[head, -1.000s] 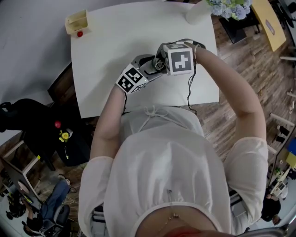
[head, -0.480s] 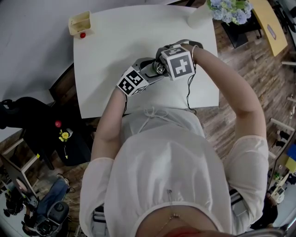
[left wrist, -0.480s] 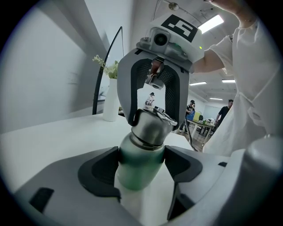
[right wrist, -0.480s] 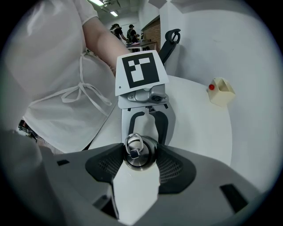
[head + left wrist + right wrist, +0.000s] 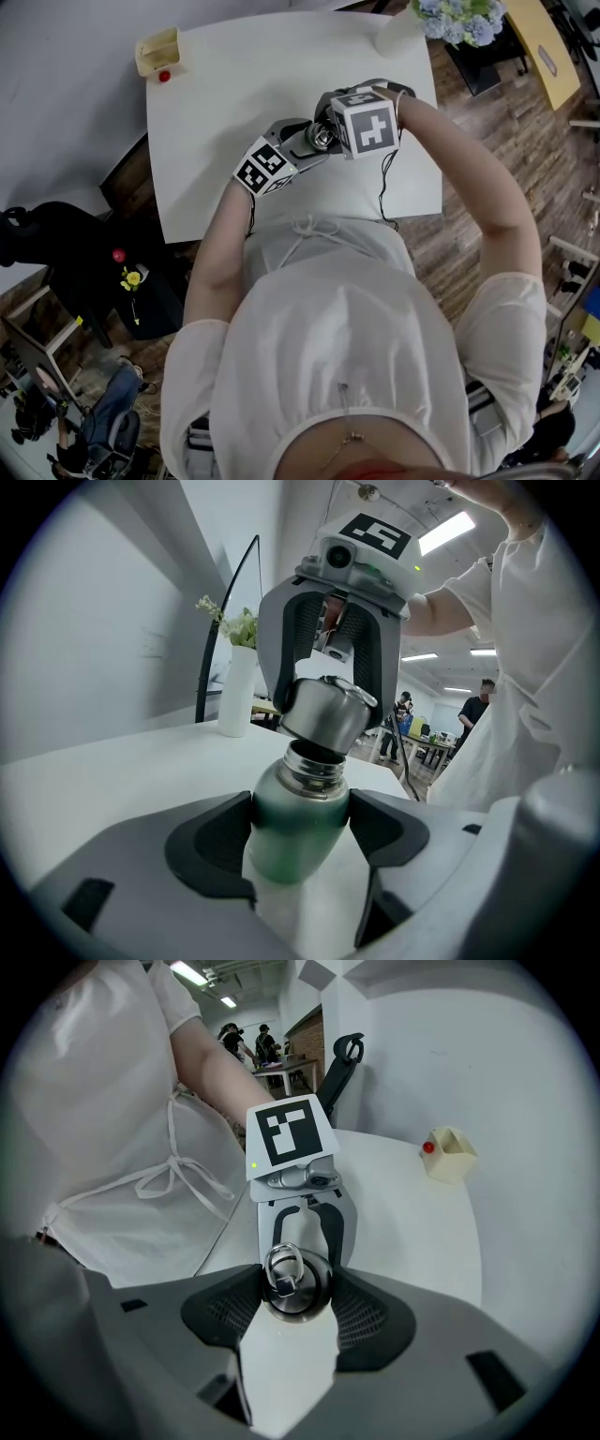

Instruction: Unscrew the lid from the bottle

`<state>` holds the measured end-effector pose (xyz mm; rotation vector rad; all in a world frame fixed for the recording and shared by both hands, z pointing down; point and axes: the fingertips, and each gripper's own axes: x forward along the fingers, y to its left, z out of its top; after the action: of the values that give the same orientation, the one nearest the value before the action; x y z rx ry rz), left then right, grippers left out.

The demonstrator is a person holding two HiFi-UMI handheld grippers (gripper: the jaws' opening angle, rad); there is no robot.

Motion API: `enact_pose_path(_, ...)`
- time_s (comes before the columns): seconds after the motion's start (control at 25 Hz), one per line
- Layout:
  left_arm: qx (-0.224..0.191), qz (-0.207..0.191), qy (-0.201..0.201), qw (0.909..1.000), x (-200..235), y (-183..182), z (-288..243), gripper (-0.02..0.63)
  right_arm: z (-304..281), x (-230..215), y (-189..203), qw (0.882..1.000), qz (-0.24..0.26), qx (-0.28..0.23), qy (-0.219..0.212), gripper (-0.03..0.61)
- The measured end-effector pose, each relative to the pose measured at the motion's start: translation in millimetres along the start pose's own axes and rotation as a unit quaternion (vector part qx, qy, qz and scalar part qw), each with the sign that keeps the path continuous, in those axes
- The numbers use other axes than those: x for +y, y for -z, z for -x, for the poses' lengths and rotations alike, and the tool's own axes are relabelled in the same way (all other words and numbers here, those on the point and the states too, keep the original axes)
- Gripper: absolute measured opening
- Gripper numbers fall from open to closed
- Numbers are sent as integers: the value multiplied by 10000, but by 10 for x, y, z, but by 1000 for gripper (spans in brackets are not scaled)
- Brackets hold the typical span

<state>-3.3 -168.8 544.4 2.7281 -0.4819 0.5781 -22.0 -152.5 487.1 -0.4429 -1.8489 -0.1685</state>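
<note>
The right gripper [image 5: 298, 1286], half-closed and clamped on the steel lid [image 5: 323, 710], holds it tilted just over the bared threaded neck of the green bottle [image 5: 305, 799], which the left gripper [image 5: 300, 829] pinches at lower centre, its long axis leaning toward upper right.

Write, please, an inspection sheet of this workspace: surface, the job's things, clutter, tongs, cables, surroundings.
Surface: white table.
Job's things: green bottle with a steel neck; steel lid tilted over the neck, threads showing.
Clutter: box with a red ball at one far corner; vase of flowers at the other.
Tongs: left tongs shut on the bottle; right tongs shut on the lid, from above.
Cables: one dark cable hangs from the right tongs.
Surroundings: wooden floor, black chair, people far off.
</note>
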Motion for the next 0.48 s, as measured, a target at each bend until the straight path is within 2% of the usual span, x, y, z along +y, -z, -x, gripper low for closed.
enact_pose_path(0.2, 75, -30, -6, 10000, -16, -4, 2, 337, 185, -6, 100, 9994, -249, -105, 220, 244)
enact_pose_path(0.48, 113, -36, -27, 9999, -23, -46, -4, 337, 240, -23, 585, 9949, -844, -33, 554, 244)
